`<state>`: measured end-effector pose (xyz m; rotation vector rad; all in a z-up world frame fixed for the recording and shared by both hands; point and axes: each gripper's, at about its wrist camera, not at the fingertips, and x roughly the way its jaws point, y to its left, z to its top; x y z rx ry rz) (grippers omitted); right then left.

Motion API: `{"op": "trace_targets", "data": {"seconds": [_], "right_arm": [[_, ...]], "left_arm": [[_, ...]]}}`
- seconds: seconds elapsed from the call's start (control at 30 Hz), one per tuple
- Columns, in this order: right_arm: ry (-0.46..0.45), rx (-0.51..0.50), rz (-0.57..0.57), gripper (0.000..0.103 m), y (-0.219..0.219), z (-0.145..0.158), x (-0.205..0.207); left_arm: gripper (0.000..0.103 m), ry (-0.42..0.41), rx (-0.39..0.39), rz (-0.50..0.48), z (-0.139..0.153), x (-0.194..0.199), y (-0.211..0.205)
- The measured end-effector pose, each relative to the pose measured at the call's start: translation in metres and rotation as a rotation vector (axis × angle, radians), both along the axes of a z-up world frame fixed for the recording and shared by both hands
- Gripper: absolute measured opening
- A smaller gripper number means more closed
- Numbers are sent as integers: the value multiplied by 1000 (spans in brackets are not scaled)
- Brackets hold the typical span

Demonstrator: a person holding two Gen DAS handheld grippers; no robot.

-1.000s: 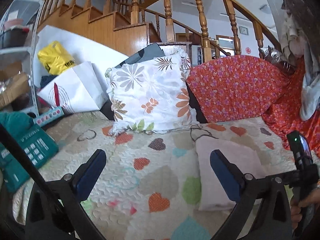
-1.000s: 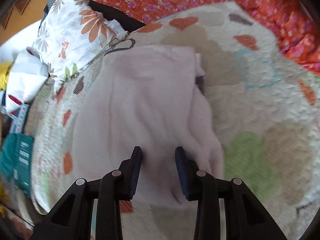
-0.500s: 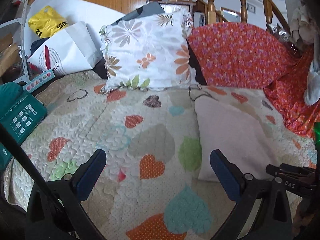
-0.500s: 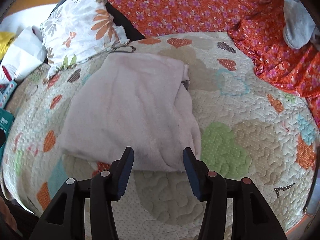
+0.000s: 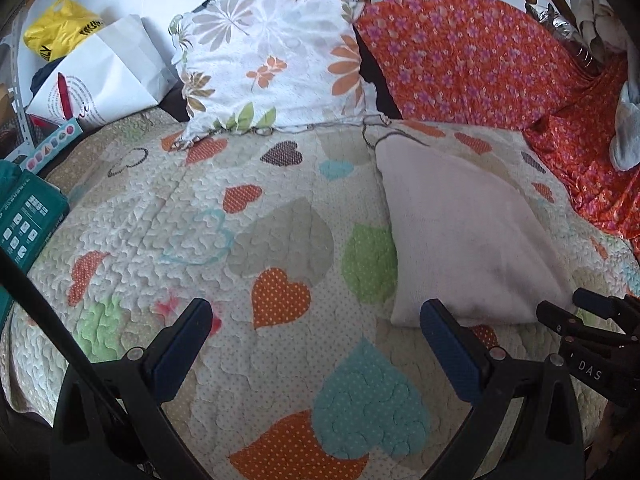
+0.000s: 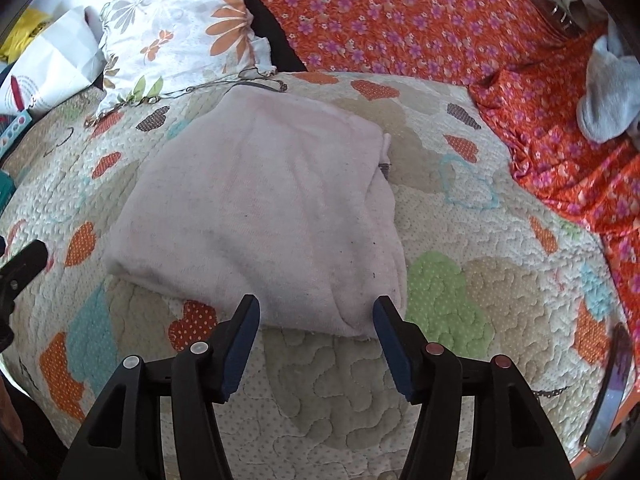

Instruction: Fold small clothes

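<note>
As its jaws spread apart, the right gripper lets go of the pale pink garment — the blue pads now stand clear on either side of the near hem, with nothing pinched between them. The garment lies folded into a rough rectangle on the heart-patterned quilt, just in front of the floral cushion, and the fold appears to be holding without help. That suggests this piece is done or close to it, though a small tab pokes out at its right edge. A second ago those same jaws were far narrower and sat over the cloth; since then they have been opening and have drawn back to its edge. The left gripper — wide open and empty — hangs above bare quilt left of the garment, and it has dipped from a view of the staircase to one of the bed. A grey garment waits on the orange floral spread.
</note>
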<state>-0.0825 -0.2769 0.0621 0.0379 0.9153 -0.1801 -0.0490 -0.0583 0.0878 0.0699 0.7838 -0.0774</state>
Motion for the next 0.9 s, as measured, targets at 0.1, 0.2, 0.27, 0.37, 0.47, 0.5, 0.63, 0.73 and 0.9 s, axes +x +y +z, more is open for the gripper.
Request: {"op": "trace_targets", "data": {"seconds": [0.1, 0.2, 0.27, 0.37, 0.47, 0.5, 0.63, 0.73, 0.9], "right_arm": [[2, -10, 7, 68, 1, 0, 1], [13, -9, 1, 69, 1, -3, 2], [16, -6, -2, 70, 0, -3, 3], [18, -10, -2, 70, 1, -3, 3], [18, -20, 2, 71, 3, -4, 4], [17, -26, 5, 71, 4, -4, 3], [13, -37, 12, 71, 6, -4, 3], [12, -39, 15, 71, 8, -4, 3], [14, -45, 20, 72, 9, -4, 2]], "left_arm": [[103, 25, 4, 3, -6, 4, 0], [103, 34, 14, 2, -8, 5, -1], [103, 40, 15, 2, -9, 5, -1], [103, 57, 5, 1, -12, 7, 0], [103, 71, -6, 2, -14, 9, 1], [103, 75, -10, 3, -15, 9, 2], [103, 95, -31, 10, -17, 12, 5], [103, 110, -43, 16, -19, 14, 8], [103, 127, -58, 23, -21, 15, 11]]}}
